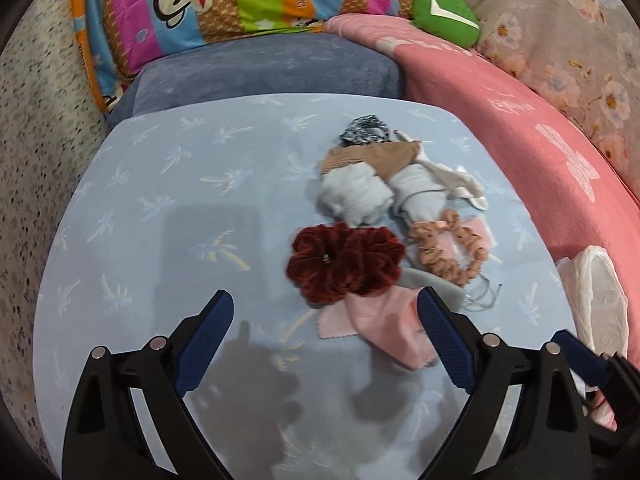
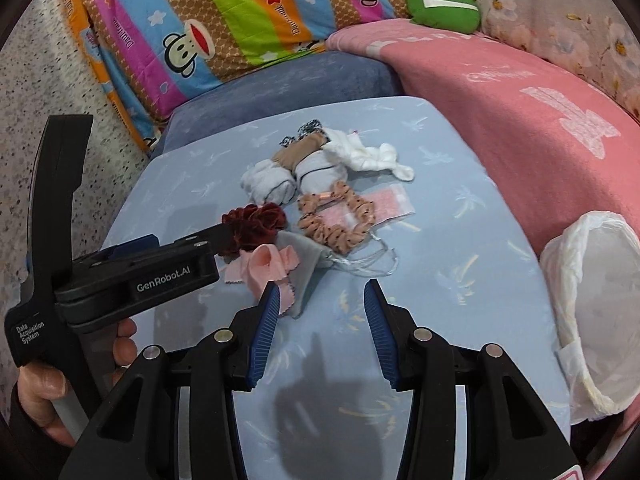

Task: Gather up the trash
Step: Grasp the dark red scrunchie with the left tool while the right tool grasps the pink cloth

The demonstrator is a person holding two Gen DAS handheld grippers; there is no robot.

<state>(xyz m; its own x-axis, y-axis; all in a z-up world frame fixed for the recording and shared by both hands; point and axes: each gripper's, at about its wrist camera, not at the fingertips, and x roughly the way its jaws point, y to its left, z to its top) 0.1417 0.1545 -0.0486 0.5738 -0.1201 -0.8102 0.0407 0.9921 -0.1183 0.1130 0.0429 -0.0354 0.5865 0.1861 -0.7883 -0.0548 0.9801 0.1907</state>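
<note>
A small heap lies on the pale blue sheet (image 1: 160, 208): a dark red velvet scrunchie (image 1: 344, 260), a peach scrunchie (image 1: 448, 252), a pink cloth scrap (image 1: 380, 320), rolled white socks (image 1: 356, 196) and a tan band (image 1: 372, 156). My left gripper (image 1: 325, 300) hovers just short of the red scrunchie, jaws wide open, the pink scrap between the tips but untouched. In the right wrist view, my right gripper (image 2: 321, 288) stands partly open over bare sheet, its left pad beside a grey pouch (image 2: 304, 264). A white plastic bag (image 2: 596, 308) gapes open at the right.
A pink blanket (image 1: 520, 128) borders the sheet on the right, a blue cushion (image 1: 264, 68) and a striped cartoon pillow (image 1: 240, 0) lie behind. A green plush (image 1: 444, 16) sits at the back. A hand (image 2: 44, 384) holds the left gripper's handle.
</note>
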